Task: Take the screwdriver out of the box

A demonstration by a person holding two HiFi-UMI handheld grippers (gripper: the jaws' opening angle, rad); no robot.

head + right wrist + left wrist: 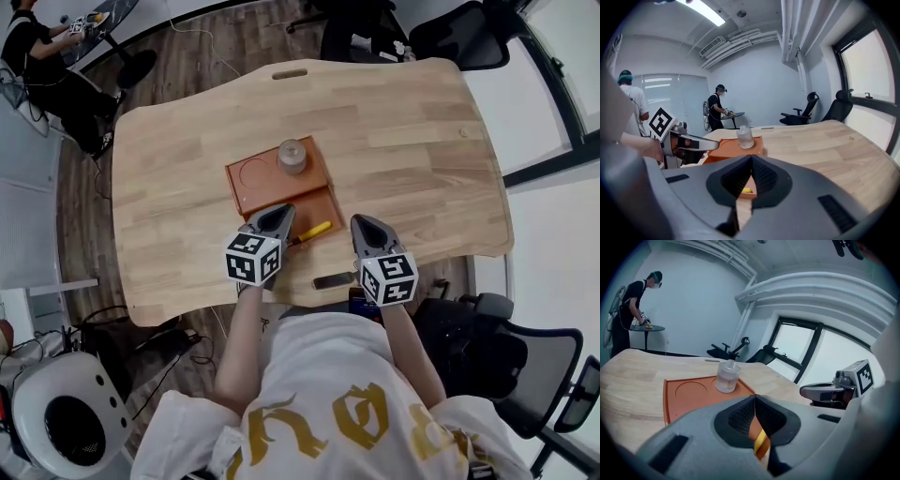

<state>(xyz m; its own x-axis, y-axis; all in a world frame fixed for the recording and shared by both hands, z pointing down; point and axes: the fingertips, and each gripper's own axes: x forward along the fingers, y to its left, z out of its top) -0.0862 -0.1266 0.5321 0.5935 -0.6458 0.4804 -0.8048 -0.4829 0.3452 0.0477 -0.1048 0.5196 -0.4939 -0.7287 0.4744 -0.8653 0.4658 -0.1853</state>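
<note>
While left gripper (281, 212) and right gripper (359, 221) hover pressed together, empty, yellow-handled screwdriver (314, 231) lies in orange box's (234, 187) near compartment between them, axis slanting near-left to far-right; left gripper nearer, handle just to its right.

Table (403, 141): light wood, matt, visible grain. Box (246, 195): orange-brown, smooth matt. Bottle (292, 156): frosted translucent plastic. Screwdriver (315, 230) handle: yellow, smooth plastic. Left gripper (754, 397): matt grey plastic shell, black mesh-textured pads (739, 418).
</note>
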